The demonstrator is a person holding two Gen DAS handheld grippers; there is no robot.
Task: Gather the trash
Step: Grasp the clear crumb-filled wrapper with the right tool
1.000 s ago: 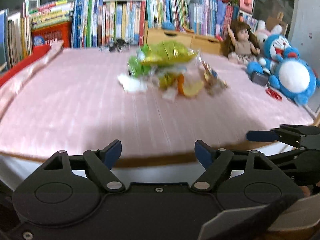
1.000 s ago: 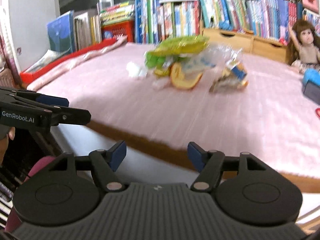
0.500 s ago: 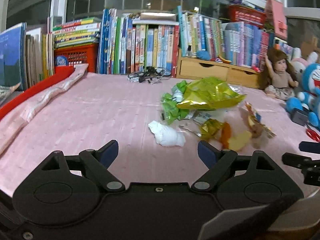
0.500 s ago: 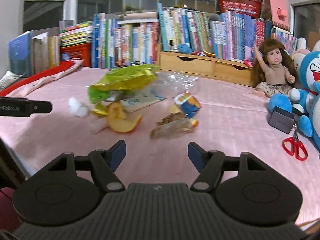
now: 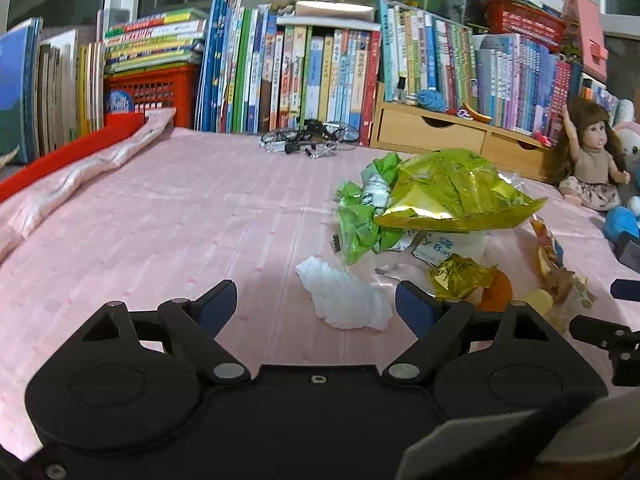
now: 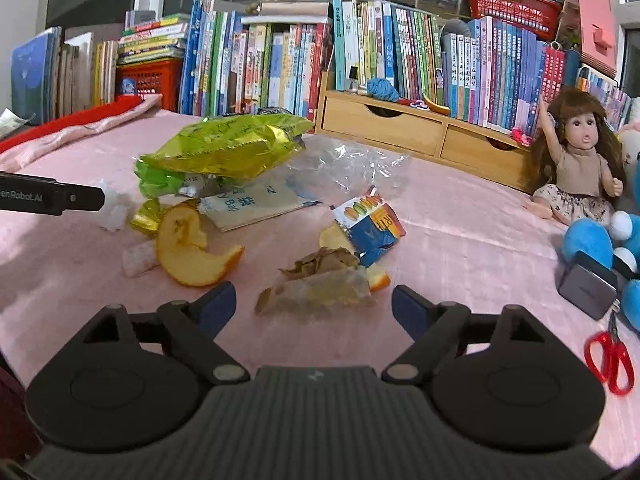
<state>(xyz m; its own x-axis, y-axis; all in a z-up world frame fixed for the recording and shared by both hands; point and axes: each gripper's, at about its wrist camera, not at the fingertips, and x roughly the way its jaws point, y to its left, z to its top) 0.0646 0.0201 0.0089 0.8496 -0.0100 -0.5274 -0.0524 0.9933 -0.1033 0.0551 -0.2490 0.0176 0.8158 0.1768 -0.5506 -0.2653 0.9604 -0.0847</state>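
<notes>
- The trash sits in a loose heap on the pink-covered bench (image 6: 460,232), in front of the row of books (image 6: 280,64) and well apart from the doll (image 6: 580,168).
- The green foil bag (image 6: 224,144) is the biggest piece, lying on top of the heap. I judge it light, crinkly and slippery, so a pinch on a flattened edge should hold better than one on its puffed middle.
- The clear plastic bag (image 6: 352,164) beside it looks limp and nearly weightless; I would gather a fold of it.
- The white tissue (image 5: 344,300) lies just ahead of my left tongs (image 5: 316,300). It looks soft and squashy, fine to take anywhere.
- The orange peel (image 6: 188,248) is curved and stiffer, perhaps damp; I would grip across its rim.
- The small snack wrapper (image 6: 368,224) and the brown scraps (image 6: 320,280) lie just ahead of my right tongs (image 6: 314,300). They look flimsy and likely to crumble.
- My left tongs stand spread wide and hold nothing.
- My right tongs are opening, also empty, with the scraps just beyond the tips.
</notes>
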